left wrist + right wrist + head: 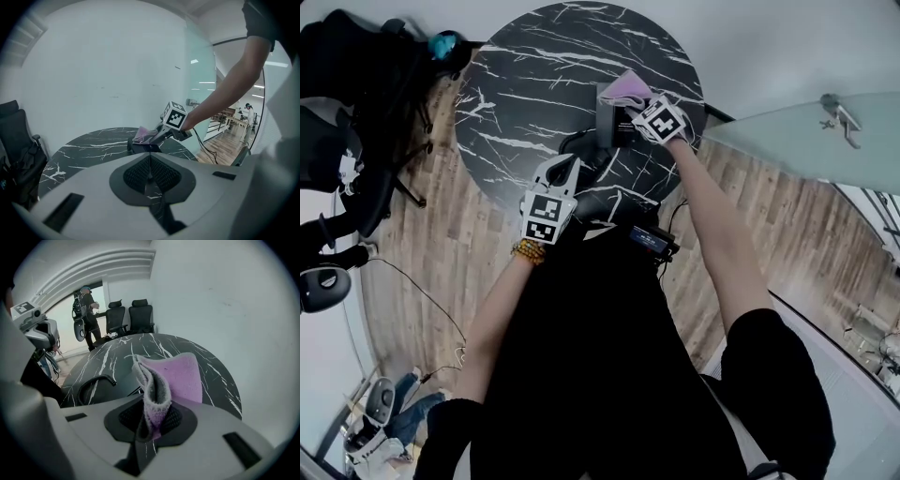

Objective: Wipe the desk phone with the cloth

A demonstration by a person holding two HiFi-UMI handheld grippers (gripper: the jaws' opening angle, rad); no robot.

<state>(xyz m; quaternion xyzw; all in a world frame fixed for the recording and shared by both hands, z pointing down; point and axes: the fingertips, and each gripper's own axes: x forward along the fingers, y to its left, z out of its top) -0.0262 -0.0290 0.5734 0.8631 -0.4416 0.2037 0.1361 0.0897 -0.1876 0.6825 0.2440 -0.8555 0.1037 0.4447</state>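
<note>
— Where is the phone seen?
— Above the centre of the head view, on the table. The cloth is seen at its top edge.
— How is the cloth held?
— It is pinched, folded, between the closed jaws of the right gripper.
— And the left gripper?
— Its jaws are pressed together with nothing between them. It is seen at the table's lower edge, apart from the phone.
</note>
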